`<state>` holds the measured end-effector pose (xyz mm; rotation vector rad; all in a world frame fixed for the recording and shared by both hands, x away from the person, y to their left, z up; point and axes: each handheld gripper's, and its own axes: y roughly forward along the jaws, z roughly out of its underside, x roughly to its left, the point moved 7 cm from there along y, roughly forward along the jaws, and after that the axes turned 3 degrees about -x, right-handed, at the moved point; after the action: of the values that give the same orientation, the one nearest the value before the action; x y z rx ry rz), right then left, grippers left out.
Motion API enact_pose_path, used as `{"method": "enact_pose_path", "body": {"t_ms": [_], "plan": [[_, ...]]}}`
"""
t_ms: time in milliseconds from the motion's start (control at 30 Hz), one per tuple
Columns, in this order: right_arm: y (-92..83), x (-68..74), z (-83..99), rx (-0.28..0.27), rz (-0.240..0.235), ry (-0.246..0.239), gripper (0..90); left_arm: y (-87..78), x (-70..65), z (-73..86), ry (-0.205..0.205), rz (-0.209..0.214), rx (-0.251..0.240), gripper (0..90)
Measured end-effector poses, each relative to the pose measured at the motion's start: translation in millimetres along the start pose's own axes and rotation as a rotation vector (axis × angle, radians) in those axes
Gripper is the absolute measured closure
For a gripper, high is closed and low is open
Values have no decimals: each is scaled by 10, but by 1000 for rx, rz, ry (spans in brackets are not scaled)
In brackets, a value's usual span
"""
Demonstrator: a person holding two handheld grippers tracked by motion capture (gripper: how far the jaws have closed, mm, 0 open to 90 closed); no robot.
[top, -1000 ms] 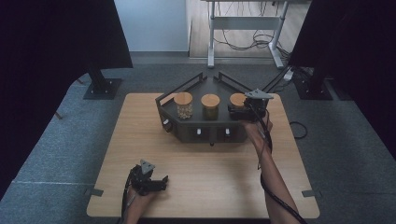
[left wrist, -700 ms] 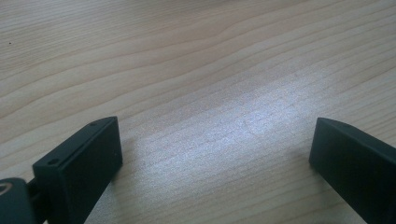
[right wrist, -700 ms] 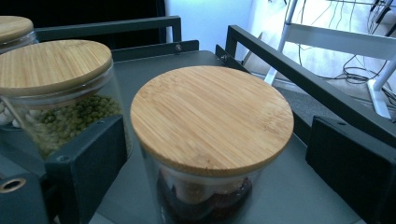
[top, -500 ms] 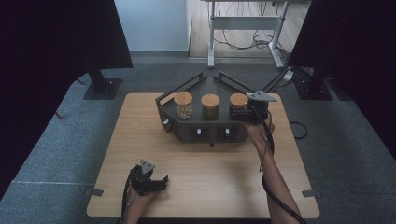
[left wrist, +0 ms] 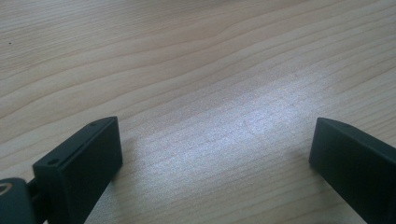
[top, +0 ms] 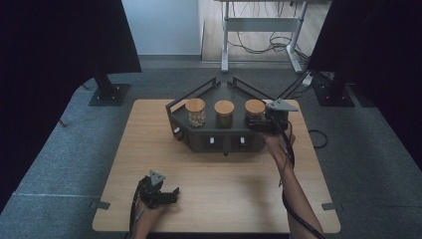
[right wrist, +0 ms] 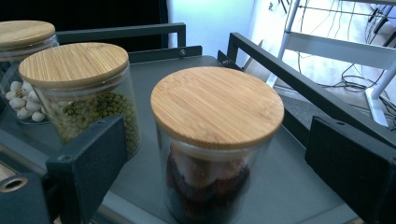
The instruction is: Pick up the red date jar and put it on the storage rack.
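Observation:
Three glass jars with bamboo lids stand in a black tray [top: 199,142] at the table's far side. One holds white beans [top: 195,112], one green beans [top: 224,113], and one dark red contents [top: 254,108]. My right gripper [top: 258,121] is at the red jar [right wrist: 217,121]. Its jaws have just been closing a little and stand on either side of the jar with gaps, so it is open. The green jar [right wrist: 77,88] and white jar [right wrist: 21,70] sit to the left. My left gripper [top: 171,195] rests open near the table's front edge over bare wood [left wrist: 215,93].
The tray has raised black rails [right wrist: 299,79] behind and beside the jars. Bare wooden tabletop [top: 224,189] stretches between tray and front edge. Dark stands [top: 107,92] and a white desk frame [top: 259,35] are on the floor beyond the table.
The right gripper has shifted slightly toward me at the right-hand jar. The left gripper has stayed where it was.

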<state>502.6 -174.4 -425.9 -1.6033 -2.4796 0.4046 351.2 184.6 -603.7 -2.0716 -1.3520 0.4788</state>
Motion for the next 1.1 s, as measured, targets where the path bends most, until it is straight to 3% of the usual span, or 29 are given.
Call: {"method": "enact_pose_path", "body": {"t_ms": [1100], "plan": [[-471, 49, 181, -12, 26, -58, 56, 1, -4, -1, -3, 1, -3, 22]]}}
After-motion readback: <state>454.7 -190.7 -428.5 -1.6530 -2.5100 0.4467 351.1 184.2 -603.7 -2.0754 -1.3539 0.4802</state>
